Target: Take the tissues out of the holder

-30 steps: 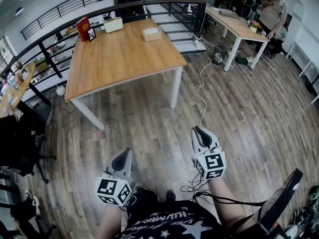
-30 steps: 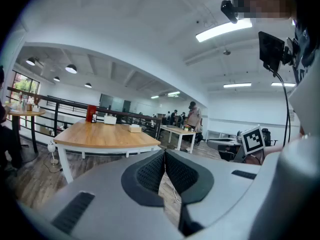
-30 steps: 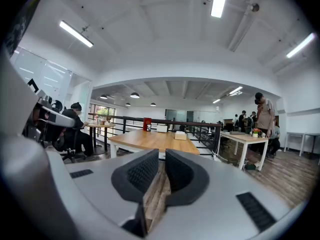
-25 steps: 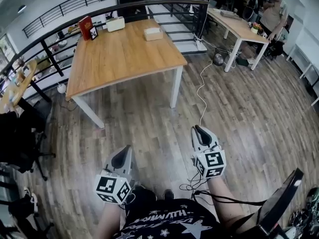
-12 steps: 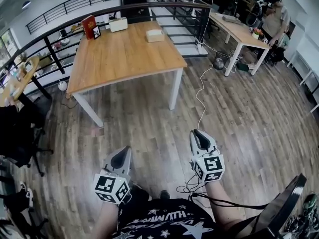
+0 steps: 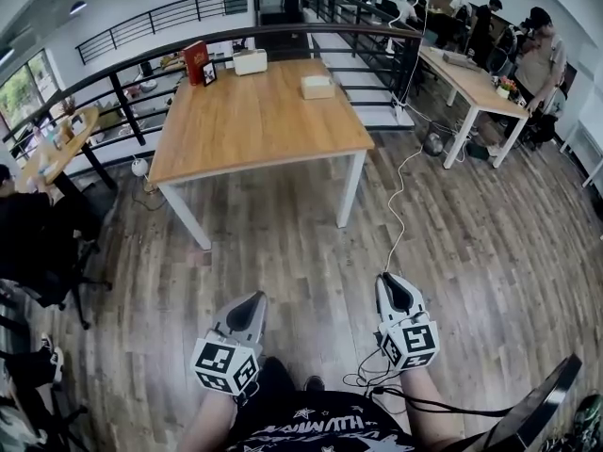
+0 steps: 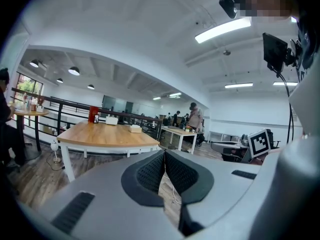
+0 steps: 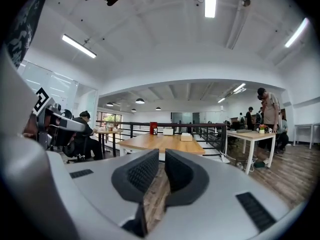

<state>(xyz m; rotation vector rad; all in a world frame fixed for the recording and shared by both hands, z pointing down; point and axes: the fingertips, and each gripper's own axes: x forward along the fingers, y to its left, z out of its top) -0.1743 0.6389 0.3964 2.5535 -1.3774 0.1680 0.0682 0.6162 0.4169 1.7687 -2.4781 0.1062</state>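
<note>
Both empty, held low for the walk-up, I reckon: left tongs (image 6: 252, 301) clenched, right tongs (image 6: 390, 282) a slit ajar. Beige box-shaped tissue holder (image 6: 317, 87) sits well ahead on the light wooden worktop (image 6: 254, 125).

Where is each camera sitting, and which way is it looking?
Head view: on the person's head, looking steeply down at the floor and the wooden table; shows the left gripper, the right gripper and the person's shirt.
Left gripper view: on the left gripper, looking level across the room at the table; shows its own jaws, pressed together.
Right gripper view: on the right gripper, facing the same table; shows its own jaws, a thin gap between them.
Shared: all three see the wooden table with the red box.
</note>
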